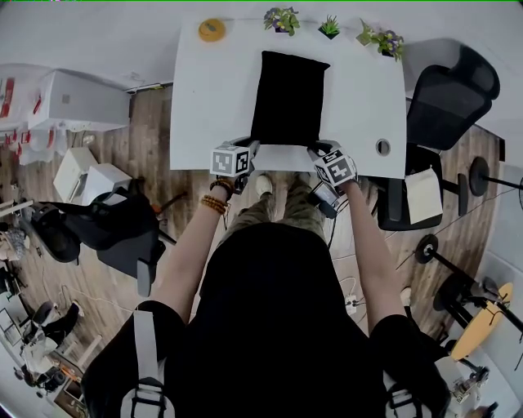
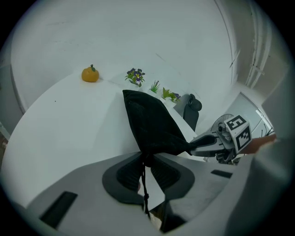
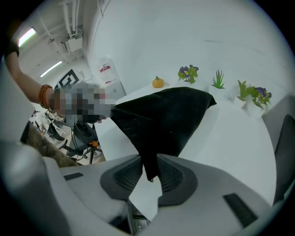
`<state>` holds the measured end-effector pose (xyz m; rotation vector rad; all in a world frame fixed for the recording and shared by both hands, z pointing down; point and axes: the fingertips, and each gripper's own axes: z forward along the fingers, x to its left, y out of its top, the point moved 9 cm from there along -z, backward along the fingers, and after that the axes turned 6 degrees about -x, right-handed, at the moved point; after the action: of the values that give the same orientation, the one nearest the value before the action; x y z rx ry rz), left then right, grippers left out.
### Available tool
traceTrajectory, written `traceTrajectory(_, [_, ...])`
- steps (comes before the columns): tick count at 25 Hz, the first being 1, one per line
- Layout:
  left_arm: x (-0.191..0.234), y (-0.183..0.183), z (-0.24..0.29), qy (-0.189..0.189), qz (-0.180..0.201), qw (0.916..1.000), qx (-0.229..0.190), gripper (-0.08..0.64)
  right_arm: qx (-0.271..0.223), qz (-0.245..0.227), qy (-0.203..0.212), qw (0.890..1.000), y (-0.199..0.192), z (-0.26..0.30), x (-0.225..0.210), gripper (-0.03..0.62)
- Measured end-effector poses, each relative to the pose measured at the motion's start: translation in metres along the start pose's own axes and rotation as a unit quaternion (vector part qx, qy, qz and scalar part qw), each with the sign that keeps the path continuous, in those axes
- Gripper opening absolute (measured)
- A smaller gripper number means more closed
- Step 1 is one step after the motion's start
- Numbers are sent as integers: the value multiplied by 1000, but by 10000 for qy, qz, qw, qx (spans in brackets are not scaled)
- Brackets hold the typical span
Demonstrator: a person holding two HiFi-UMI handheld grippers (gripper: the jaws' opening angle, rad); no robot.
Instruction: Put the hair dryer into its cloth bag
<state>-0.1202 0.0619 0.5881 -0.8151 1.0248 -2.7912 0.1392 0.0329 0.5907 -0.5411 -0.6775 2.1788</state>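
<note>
Plainly limp black cloth bag (image 1: 289, 98) on white table (image 1: 204, 98)

So it's a white surface (image 1: 204, 98), pretty bare. A black cloth bag (image 1: 288, 94) lies lengthwise down the middle, with its near end right at the front edge. A little orange pumpkin-looking thing (image 1: 212, 29) sits in the far left corner. Along the back edge there's a purple-flowered plant (image 1: 282, 20), a spiky green plant (image 1: 329, 28) and a second flowering plant (image 1: 382, 39). There's also a round cable hole (image 1: 383, 147) near the front right.
</note>
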Motion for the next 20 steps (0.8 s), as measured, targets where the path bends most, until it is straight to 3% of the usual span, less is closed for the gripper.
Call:
traceTrajectory(4, [4,-20,-5,-81,185,9994,285,47,-35,283,-164,9995,-15,0,2,200])
traceTrajectory(12, [17,-41,-23,1,88,9993,350,47,384,408,-217,9982,-47,-8,5,201])
traceTrajectory(16, [19,-10,-30,72,180,9998,-96,47,208,202,-394,9988,-27,-23,-7,196])
traceTrajectory(20, [10,44,-40,173,733,9941,-785,47,-378,-23,-743,9965,27,-45,-27,185])
